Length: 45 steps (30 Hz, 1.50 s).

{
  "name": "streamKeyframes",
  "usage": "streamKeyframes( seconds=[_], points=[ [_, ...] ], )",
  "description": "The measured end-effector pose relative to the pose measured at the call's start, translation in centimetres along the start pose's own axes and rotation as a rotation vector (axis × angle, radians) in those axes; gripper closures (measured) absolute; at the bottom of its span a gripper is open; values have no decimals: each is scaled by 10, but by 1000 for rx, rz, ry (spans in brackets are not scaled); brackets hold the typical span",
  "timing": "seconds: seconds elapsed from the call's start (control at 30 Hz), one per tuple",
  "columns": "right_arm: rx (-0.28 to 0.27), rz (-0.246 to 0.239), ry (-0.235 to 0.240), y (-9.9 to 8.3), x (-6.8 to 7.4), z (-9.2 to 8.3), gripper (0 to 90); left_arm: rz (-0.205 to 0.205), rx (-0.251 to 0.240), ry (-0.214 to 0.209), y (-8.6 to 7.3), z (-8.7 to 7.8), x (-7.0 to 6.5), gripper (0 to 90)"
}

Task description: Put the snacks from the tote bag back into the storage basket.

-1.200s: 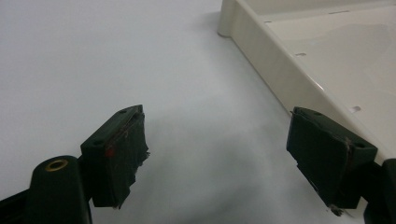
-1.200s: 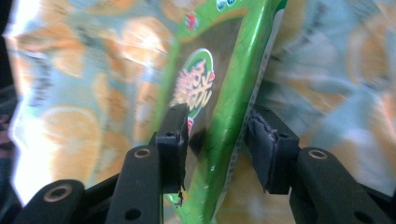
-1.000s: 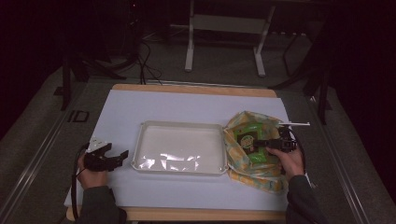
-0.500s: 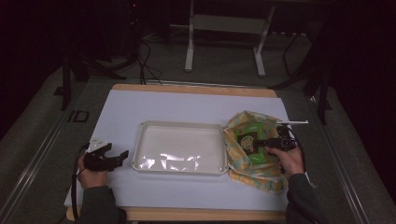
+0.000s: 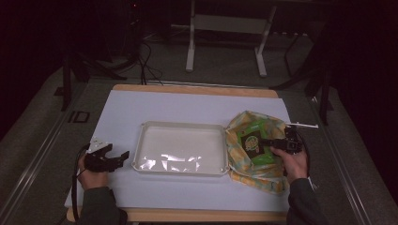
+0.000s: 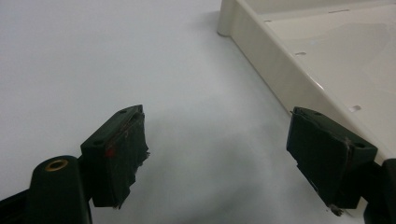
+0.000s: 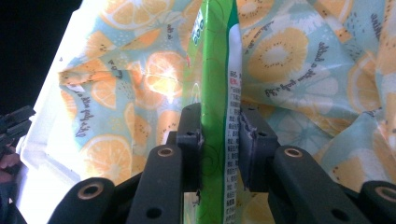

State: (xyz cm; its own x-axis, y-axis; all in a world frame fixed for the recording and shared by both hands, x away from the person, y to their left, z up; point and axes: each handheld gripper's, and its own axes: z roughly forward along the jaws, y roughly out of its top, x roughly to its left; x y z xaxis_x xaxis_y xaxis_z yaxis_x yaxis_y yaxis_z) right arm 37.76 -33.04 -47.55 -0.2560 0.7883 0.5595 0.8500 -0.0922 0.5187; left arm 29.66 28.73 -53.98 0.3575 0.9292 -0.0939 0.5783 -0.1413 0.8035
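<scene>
Right gripper (image 7: 219, 135) jaws just closing, clamped on green packet (image 7: 215, 70).

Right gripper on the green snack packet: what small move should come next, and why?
Probably lift the green snack packet slightly out of the orange-print cloth bag. The right gripper has just been closing and its pads now press the packet's edge, while the cream plastic tray beside the bag lies empty.

The green snack packet (image 7: 215, 70) is running off both the top and bottom edges in the right gripper view, and its small print is too blurry to read. The right tool (image 7: 219, 140) is covering a strip of it. In the left gripper view, the cream tray (image 6: 280, 70) is getting cropped at the right.
</scene>
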Motion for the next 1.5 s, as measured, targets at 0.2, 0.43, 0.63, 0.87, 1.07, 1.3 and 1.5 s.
streamKeyframes(
  seconds=[0.2,0.43,0.63,0.87,1.07,1.3,1.5],
  points=[
    [-14,-11,-9,0,3,-5,729,2,0,0,0,0,0,204],
    [-32,-27,-8,1,7,-12,730,2,1,0,0,0,0,204],
    [-42,-34,-8,3,9,-18,730,3,1,0,0,0,0,204],
    [-52,-43,-8,4,12,-23,729,4,2,-1,0,0,0,204],
    [-62,-46,-10,5,13,-28,729,4,2,-1,0,0,0,204],
    [-73,-53,-13,7,17,-35,729,3,2,-1,0,0,0,204],
    [-72,-61,-19,9,19,-39,730,2,3,-1,0,0,0,204]
  ],
)
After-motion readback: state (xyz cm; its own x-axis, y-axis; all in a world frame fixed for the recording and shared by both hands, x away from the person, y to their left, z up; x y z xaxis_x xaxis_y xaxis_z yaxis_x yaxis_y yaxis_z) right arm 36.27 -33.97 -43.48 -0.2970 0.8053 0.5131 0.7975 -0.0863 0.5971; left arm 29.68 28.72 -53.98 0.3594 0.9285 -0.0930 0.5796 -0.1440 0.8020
